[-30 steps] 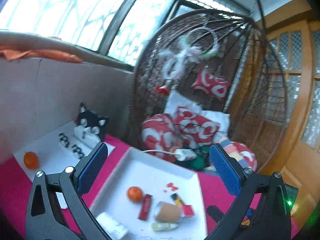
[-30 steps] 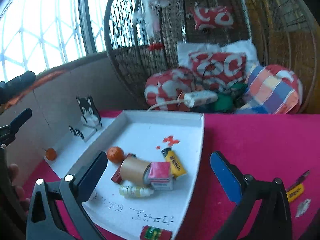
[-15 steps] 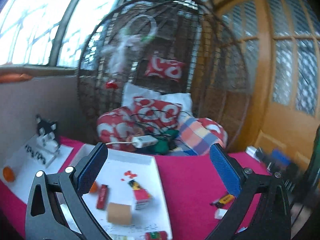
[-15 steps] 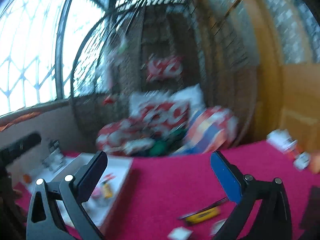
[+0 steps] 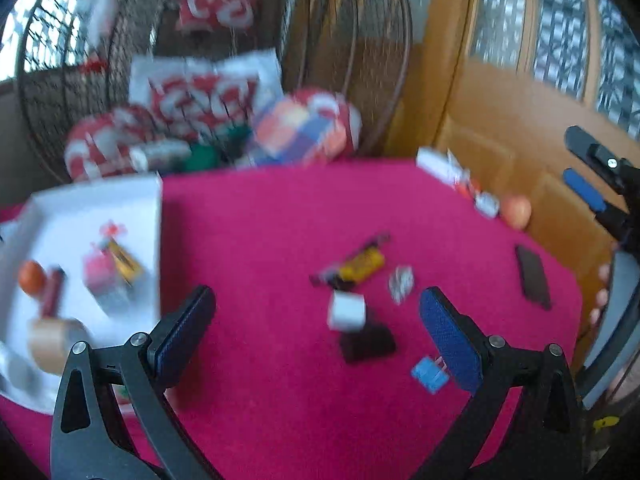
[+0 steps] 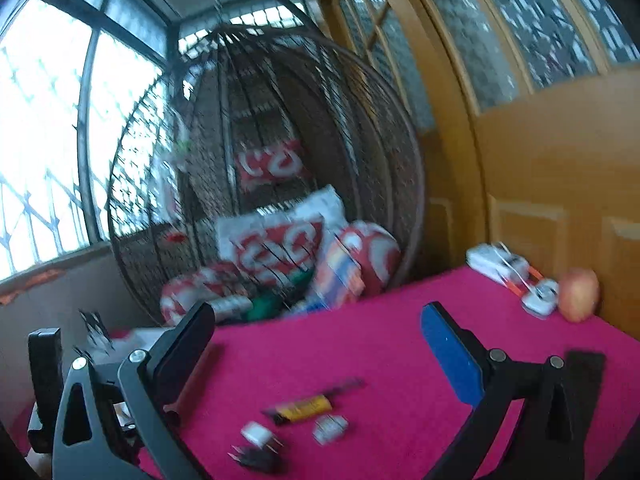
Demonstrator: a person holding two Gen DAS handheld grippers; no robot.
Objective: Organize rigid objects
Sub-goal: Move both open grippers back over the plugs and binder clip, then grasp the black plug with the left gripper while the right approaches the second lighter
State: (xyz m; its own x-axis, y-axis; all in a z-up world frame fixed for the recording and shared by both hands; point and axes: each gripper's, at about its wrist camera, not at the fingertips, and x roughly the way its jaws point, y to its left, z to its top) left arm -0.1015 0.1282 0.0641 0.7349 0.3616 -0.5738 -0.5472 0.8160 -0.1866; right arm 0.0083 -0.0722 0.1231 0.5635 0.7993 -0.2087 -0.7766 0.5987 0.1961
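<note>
Both the left gripper (image 5: 316, 318) and the right gripper (image 6: 316, 332) hover empty with jaws spread wide over the red cloth (image 5: 272, 240), where the yellow lighter (image 5: 362, 266) lies at 12 o'clock from the white cube (image 5: 346, 311), and the white tray (image 5: 80, 216) sits at 9 o'clock.

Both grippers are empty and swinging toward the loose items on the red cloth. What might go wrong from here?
Both views are motion-blurred, so aiming now is risky. The white cube seems to touch the black block, so the open left gripper may nudge or catch both. The peach-coloured fruit sits at the table's far edge by the door and might roll off if bumped. The right gripper hangs close to the left gripper; they might collide.
</note>
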